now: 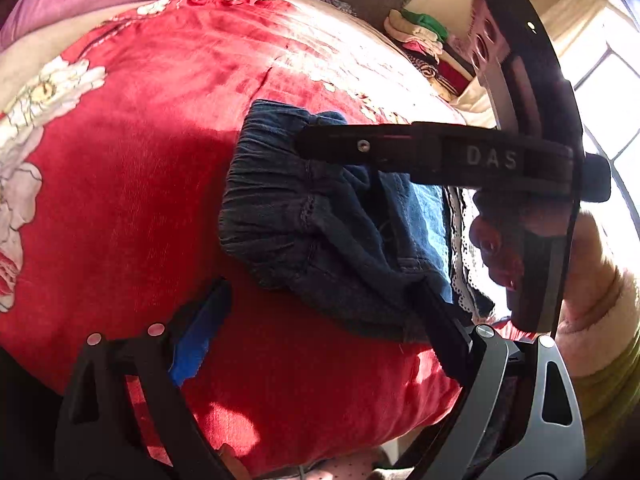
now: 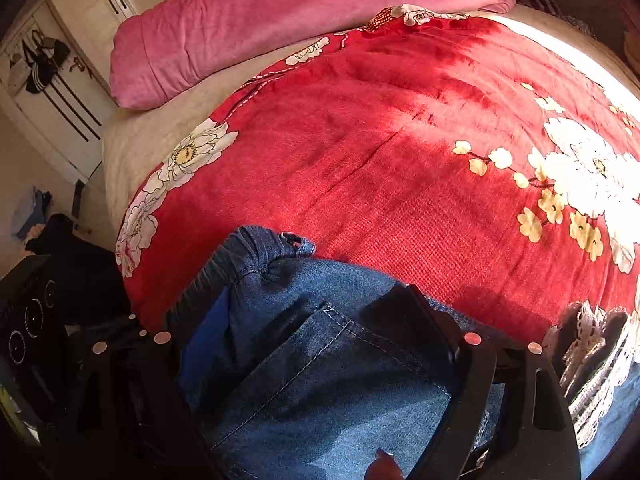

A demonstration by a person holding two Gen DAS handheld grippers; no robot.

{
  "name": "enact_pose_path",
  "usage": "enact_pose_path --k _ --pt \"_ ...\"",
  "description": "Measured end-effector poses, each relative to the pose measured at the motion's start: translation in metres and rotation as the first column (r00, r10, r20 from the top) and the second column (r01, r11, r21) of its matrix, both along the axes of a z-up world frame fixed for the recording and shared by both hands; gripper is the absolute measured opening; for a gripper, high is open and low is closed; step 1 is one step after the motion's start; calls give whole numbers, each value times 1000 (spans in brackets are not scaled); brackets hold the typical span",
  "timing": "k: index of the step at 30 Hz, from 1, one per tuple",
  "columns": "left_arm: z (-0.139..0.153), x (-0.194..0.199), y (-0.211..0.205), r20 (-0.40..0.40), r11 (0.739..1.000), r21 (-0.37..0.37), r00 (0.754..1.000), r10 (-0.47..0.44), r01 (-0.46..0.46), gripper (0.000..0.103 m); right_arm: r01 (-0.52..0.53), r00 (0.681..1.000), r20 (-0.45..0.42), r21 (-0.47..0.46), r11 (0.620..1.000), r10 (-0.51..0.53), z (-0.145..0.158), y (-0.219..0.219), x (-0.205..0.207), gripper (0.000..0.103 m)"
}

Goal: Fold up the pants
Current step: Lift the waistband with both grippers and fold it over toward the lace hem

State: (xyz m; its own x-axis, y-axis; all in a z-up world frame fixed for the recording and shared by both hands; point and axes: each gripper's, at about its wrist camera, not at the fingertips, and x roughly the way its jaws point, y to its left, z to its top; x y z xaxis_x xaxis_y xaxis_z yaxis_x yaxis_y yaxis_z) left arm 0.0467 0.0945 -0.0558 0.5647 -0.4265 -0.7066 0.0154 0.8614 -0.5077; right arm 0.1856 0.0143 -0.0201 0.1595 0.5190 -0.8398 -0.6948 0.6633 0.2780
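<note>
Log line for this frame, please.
stage: mid-fold | jeans bunched on red bedspread | left gripper open beside waistband | right gripper astride denim, grip unclear

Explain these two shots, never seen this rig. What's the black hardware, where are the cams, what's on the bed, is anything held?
No robot here: a person carries a hand-held two-finger gripper in each hand, each with a fisheye camera looking along its fingers.

The left wrist view shows the left gripper at the bottom edge, fingers spread, one blue pad on the red cover, and the right gripper crossing over from the right.

The right wrist view looks along the right one's own fingers, spread over the denim.

On the red floral bedspread lie folded blue jeans, elastic waistband outward. A pink quilt sits behind.

Neither gripper visibly clamps the jeans.
</note>
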Motion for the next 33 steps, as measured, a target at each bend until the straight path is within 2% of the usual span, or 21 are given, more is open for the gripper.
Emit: enact_pose_path --k 6,10,13,15,17,20,24,29,30,31,33 --pt "-3 4 0 1 999 -34 1000 16 -16 84 -31 999 9 22 999 31 10 8 1 84" --pt "-6 5 1 0 998 -49 1000 28 -28 84 -83 996 25 -28 996 83 6 24 -1 84" --pt "-7 5 2 2 998 -51 999 33 -33 84 -108 994 18 -46 993 109 3 34 0 75" --pt "-7 5 2 4 998 -55 999 37 -37 84 -134 991 -3 -51 990 134 -2 42 1 61" --pt "-8 3 3 4 997 -64 999 42 -42 84 -164 987 -19 -78 983 163 -9 50 0 52" --pt "-9 1 6 3 995 -82 999 52 -52 84 -164 986 -13 -103 981 164 -16 53 0 48" --pt "-9 1 8 8 994 -96 998 62 -61 84 -142 990 -16 -44 989 142 -6 39 0 37" --pt "-7 3 7 11 993 -91 997 76 -75 84 -121 992 -16 44 992 121 11 21 -2 33" --pt "-6 3 8 13 993 -91 997 80 -78 78 -118 993 -19 60 991 120 14 19 -2 32" --pt "-6 5 8 17 992 -95 997 80 -78 65 -118 993 -17 72 990 119 18 16 -3 32" --pt "-6 7 9 9 989 -129 997 74 -72 54 -115 993 -6 86 990 116 25 12 -4 32"
